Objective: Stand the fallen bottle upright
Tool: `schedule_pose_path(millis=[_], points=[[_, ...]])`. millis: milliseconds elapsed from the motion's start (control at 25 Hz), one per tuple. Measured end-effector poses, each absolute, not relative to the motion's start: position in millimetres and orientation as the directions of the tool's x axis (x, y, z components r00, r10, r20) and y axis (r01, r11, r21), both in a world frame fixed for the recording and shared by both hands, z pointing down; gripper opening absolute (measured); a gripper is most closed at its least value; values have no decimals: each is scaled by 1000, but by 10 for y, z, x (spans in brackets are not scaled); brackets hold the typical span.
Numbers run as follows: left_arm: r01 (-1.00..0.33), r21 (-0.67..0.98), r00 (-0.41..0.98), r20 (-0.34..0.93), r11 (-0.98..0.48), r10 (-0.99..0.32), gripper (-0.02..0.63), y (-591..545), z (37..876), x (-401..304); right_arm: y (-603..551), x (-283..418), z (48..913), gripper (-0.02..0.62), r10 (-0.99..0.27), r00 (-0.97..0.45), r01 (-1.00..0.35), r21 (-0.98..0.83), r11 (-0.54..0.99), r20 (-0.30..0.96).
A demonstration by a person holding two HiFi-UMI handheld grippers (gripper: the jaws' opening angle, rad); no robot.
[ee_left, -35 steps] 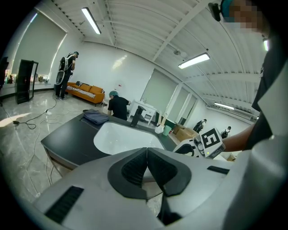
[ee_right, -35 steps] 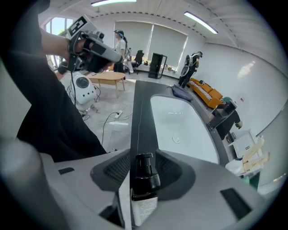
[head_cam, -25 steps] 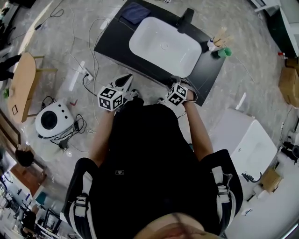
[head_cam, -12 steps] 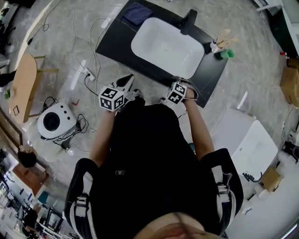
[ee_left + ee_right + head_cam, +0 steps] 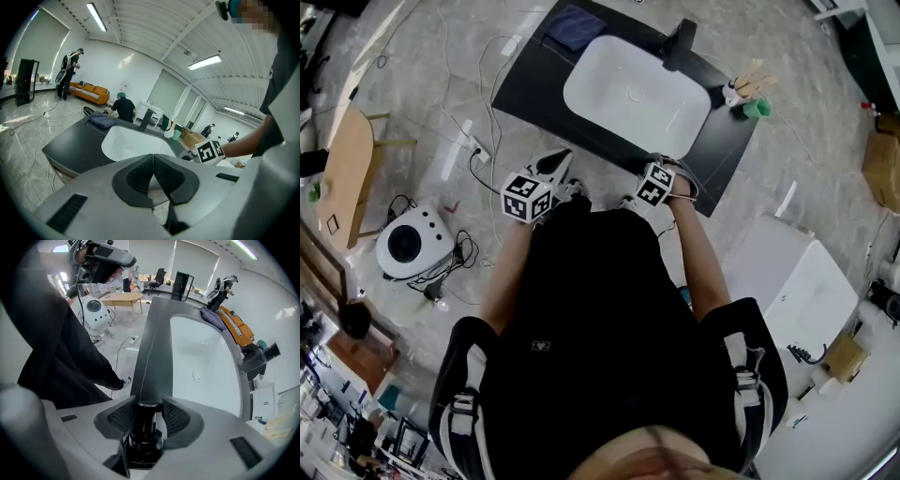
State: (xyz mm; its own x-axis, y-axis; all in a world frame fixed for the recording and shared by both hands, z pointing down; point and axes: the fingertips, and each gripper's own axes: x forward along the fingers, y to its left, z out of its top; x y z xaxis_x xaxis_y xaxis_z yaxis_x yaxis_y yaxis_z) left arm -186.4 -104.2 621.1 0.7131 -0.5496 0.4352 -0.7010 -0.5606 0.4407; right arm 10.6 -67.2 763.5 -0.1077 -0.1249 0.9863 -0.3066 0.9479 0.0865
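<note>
A dark bottle (image 5: 146,427) sits between the pads of my right gripper (image 5: 149,416). Its round cap lies at pad level and its wider body runs back toward the camera. The jaws are closing and both pads touch the cap's sides. This gripper points down over the front edge of the black counter (image 5: 157,348). In the head view its marker cube (image 5: 656,185) hides the bottle. My left gripper (image 5: 152,173) is shut with nothing between its pads. It hangs before the counter, aimed toward the white sink (image 5: 133,143).
On the counter (image 5: 534,84) are the white basin (image 5: 637,94), a black faucet (image 5: 678,42), a blue cloth (image 5: 574,25) and a green cup (image 5: 756,109) beside wooden-handled items (image 5: 742,84). A white round machine (image 5: 411,246) and cables lie on the floor at left.
Both grippers stay almost in place at the counter's front edge. The right marker cube has tilted slightly.
</note>
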Motion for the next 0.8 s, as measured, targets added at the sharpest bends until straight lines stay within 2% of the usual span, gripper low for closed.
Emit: schedule_pose_path(millis=[800], points=[[-689,426,724,433,-586,-536,15,-974,6118,-1648,-796,320,7186,229,-243,-267,-441,106,891,933]])
